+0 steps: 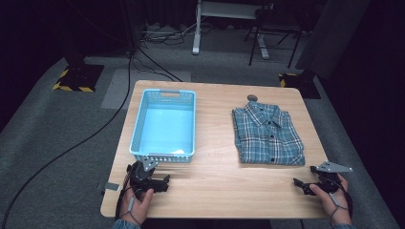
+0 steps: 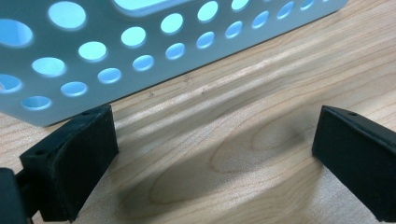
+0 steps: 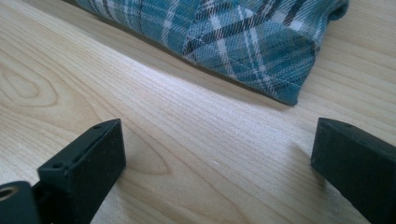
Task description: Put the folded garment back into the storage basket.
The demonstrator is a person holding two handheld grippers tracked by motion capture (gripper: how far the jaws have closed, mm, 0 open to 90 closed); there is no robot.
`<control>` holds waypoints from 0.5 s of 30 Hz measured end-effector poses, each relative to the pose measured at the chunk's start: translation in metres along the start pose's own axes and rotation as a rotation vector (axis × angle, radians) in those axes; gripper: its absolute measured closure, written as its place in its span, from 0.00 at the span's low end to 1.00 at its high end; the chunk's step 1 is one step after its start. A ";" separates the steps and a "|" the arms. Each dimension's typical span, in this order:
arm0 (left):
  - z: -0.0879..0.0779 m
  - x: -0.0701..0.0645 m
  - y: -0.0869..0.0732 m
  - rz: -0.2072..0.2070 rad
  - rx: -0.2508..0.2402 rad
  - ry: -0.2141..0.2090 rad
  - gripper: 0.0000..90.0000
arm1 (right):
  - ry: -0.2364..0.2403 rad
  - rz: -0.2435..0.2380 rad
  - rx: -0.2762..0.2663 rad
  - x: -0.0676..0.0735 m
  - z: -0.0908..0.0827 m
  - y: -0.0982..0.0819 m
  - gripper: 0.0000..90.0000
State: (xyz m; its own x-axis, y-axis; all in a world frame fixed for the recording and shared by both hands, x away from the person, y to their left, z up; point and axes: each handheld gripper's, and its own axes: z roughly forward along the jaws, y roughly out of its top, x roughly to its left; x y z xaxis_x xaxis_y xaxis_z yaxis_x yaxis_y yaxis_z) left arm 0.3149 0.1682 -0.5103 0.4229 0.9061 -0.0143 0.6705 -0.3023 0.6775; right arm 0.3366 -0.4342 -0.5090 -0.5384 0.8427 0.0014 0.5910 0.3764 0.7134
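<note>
so, shirt: folded flat on the right half of the desk, collar at the far end, long axis running away from the person.
nearer gripper: right gripper, jaws wide, empty, just short of the shirt's near right corner.
left gripper: jaws wide, empty, beside the blue basket.
surface: bare wood.
room: dark, grey carpet.
</note>
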 end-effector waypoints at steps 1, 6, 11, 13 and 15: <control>0.000 0.000 0.000 -0.001 0.000 0.000 0.00 | 0.002 -0.002 0.001 0.000 0.000 0.000 0.03; 0.000 0.000 0.000 0.001 0.000 0.000 0.00 | 0.005 -0.010 0.004 0.001 0.000 0.000 0.02; 0.000 0.000 0.000 0.000 -0.001 0.000 0.00 | 0.009 -0.007 0.012 0.002 0.002 0.002 0.00; 0.000 0.000 0.000 0.000 0.000 0.000 0.00 | 0.006 0.004 0.017 0.002 0.002 0.003 0.00; 0.000 0.000 0.000 0.001 0.000 0.000 0.00 | -0.001 0.023 0.015 0.002 0.003 0.004 0.00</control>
State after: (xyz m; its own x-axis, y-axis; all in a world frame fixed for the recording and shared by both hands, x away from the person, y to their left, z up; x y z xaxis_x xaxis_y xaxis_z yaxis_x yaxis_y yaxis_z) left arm 0.3151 0.1683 -0.5102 0.4235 0.9058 -0.0142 0.6700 -0.3027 0.6778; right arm 0.3401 -0.4299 -0.5080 -0.5240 0.8515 0.0166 0.6120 0.3629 0.7026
